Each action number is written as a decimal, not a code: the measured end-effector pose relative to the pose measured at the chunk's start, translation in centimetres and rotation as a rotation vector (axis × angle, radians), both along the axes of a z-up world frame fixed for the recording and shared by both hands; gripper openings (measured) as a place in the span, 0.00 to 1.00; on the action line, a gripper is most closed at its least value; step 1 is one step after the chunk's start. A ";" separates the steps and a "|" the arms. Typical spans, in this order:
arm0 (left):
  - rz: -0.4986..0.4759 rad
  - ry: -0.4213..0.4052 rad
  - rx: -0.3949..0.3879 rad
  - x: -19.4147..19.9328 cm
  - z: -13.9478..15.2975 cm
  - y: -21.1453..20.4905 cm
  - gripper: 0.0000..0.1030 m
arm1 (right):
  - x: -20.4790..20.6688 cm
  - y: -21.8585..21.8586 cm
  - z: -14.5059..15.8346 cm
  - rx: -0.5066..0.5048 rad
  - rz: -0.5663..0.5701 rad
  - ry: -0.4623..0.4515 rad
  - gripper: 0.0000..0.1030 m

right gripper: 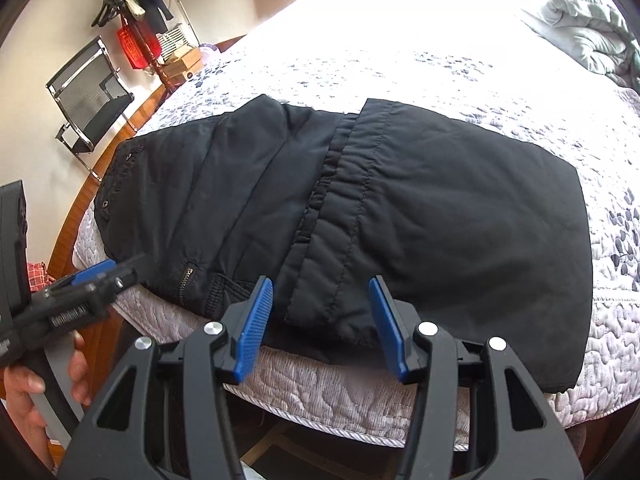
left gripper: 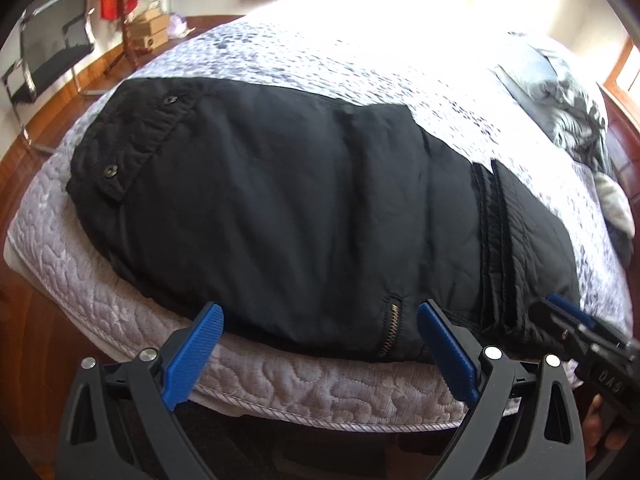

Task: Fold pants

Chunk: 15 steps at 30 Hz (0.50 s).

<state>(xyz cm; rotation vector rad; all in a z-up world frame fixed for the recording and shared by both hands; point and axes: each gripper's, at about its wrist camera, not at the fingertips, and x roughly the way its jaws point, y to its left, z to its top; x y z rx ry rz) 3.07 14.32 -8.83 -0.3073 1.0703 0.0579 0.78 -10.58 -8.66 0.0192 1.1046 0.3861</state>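
Blue-padded left tongs (left gripper: 320,340) sit nearest the lens in the left wrist view, jaws wide apart, nothing between the pads. They hang just over the near edge of the bed (left gripper: 280,392), at the lower hem of the pants (left gripper: 280,200).

Pants: black, folded, lying flat on the quilted bedspread (right gripper: 520,92) close to the near edge of the mattress. Waistband with two dark buttons (left gripper: 109,169) points toward the left side of the bed. A brass zipper (left gripper: 394,328) shows at the near edge, between the left pads. One leg section is folded over the top, its stitched hem running up the middle in the right wrist view.

Right tongs (right gripper: 322,320): jaws apart, pads either side of the folded hem's near corner, not pressing on the cloth; cannot tell whether the tips brush the fabric.

Each tool shows in the other's view, side by side along the bed edge. A hand (right gripper: 36,392) grips the left tool's handle.

Background: crumpled grey duvet (right gripper: 584,28) at the far right of the bed, a black chair (right gripper: 92,92), a coat stand (right gripper: 140,20) with a red bag (right gripper: 138,46), wooden floor (left gripper: 36,128).
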 end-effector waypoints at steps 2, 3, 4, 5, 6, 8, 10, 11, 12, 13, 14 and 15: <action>0.041 0.000 -0.044 0.0 0.0 1.5 0.95 | 0.1 0.2 -0.2 -0.002 0.005 0.005 0.49; 0.060 0.002 -0.073 0.0 -0.1 2.3 0.95 | 0.2 0.4 -0.2 -0.001 0.006 0.010 0.49; 0.079 0.005 -0.102 0.0 -0.2 3.1 0.95 | 0.2 0.5 -0.3 0.001 0.006 0.012 0.49; 0.097 0.005 -0.129 0.0 -0.3 3.9 0.95 | 0.3 0.6 -0.4 0.002 0.007 0.015 0.49; 0.112 0.005 -0.149 0.0 -0.4 4.6 0.95 | 0.3 0.7 -0.5 0.002 0.009 0.018 0.49; 0.143 0.004 -0.191 -0.1 -0.4 6.1 0.95 | 0.4 1.0 -0.7 -0.001 0.014 0.020 0.49; 0.174 -0.001 -0.241 -0.1 -0.5 7.7 0.95 | 0.5 1.3 -0.9 -0.007 0.020 0.023 0.49; 0.200 -0.004 -0.273 -0.1 -0.5 8.7 0.95 | 0.5 1.4 -1.0 -0.007 0.021 0.026 0.49; 0.223 -0.007 -0.298 -0.2 -0.5 9.5 0.95 | 0.5 1.4 -1.0 -0.006 0.021 0.029 0.49; 0.245 -0.009 -0.324 -0.2 -0.6 10.4 0.95 | 0.5 1.6 -1.1 -0.003 0.023 0.031 0.49; 0.269 -0.011 -0.349 -0.3 -0.7 11.2 0.95 | 0.6 1.7 -1.1 0.001 0.026 0.030 0.49; 0.283 -0.010 -0.360 -0.3 -0.8 11.8 0.95 | 0.6 1.9 -1.1 0.006 0.031 0.026 0.49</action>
